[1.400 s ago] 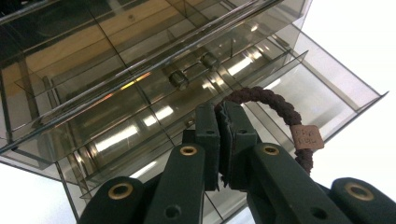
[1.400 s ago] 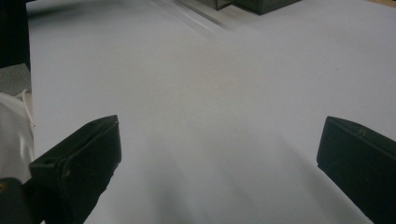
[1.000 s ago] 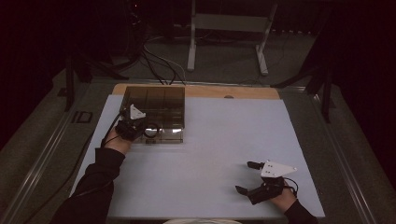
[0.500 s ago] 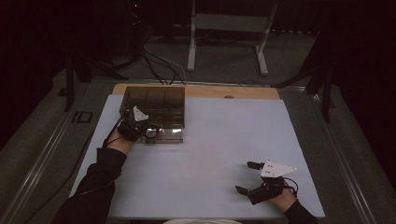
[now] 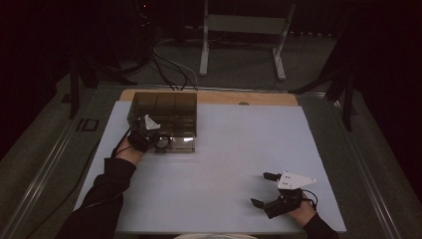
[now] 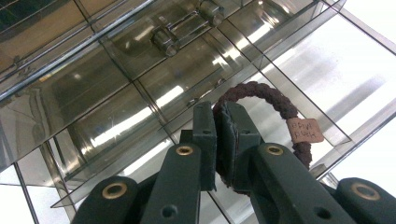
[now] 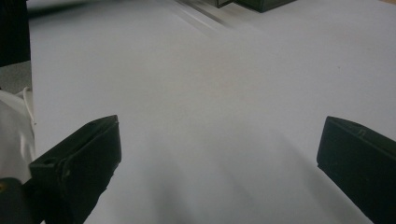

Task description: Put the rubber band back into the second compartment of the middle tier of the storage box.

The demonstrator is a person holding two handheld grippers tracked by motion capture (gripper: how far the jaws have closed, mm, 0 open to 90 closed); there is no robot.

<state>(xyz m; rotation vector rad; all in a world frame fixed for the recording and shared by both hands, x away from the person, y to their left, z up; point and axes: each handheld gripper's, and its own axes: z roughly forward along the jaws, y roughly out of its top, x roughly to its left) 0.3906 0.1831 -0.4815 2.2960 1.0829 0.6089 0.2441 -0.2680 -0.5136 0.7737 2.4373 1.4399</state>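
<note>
Hair tie (image 6: 275, 105) pinched in left gripper (image 6: 218, 126), over organizer box (image 5: 164, 112)

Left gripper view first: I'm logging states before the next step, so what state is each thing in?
Left gripper: shut on the hair tie.
Hair tie: dark braided loop, pinched, hanging over the organizer box.
Organizer box: clear, compartments look empty.
Right gripper: open, holding nothing, over the white table.
</note>
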